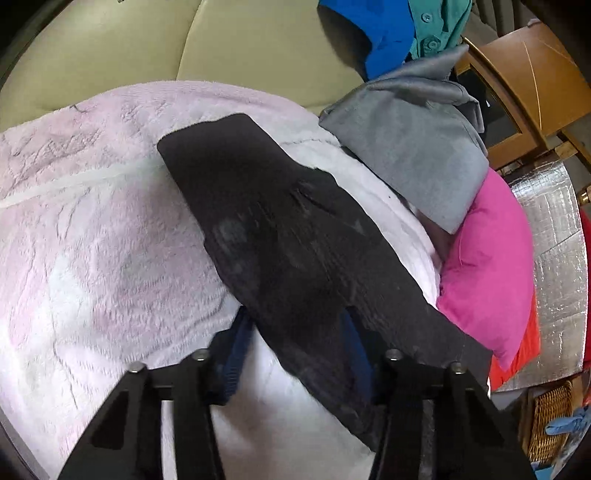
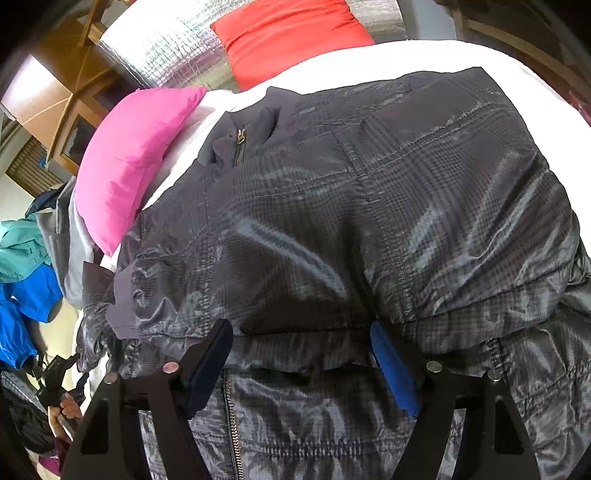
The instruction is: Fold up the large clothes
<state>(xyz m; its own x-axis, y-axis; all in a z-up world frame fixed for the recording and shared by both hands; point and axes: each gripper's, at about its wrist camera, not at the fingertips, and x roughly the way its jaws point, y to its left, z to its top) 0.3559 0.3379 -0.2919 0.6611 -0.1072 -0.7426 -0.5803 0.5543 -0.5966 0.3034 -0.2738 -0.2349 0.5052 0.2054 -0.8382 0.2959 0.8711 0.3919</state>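
Note:
A dark grey checked padded jacket [image 2: 351, 206] lies spread on a white cover [image 2: 498, 62], its collar and zip at the upper left. My right gripper [image 2: 301, 354] is open, its blue-padded fingers [image 2: 391, 365] pressed against a folded edge of the jacket, nothing clamped. In the left wrist view a black part of the jacket [image 1: 280, 236] drapes diagonally across my left gripper [image 1: 291, 347]. Its jaws stand apart and the cloth lies over the right finger; the fingertips are mostly hidden under it.
A fluffy pink blanket [image 1: 92, 221] covers the surface at left. A grey garment [image 1: 413, 155], blue and teal clothes [image 1: 391, 33] and a magenta pillow [image 1: 487, 266] lie at right. A red pillow [image 2: 288, 40], silver foil mat [image 2: 162, 48], wooden furniture [image 1: 532, 81] and a wicker basket [image 1: 550, 417] stand beyond.

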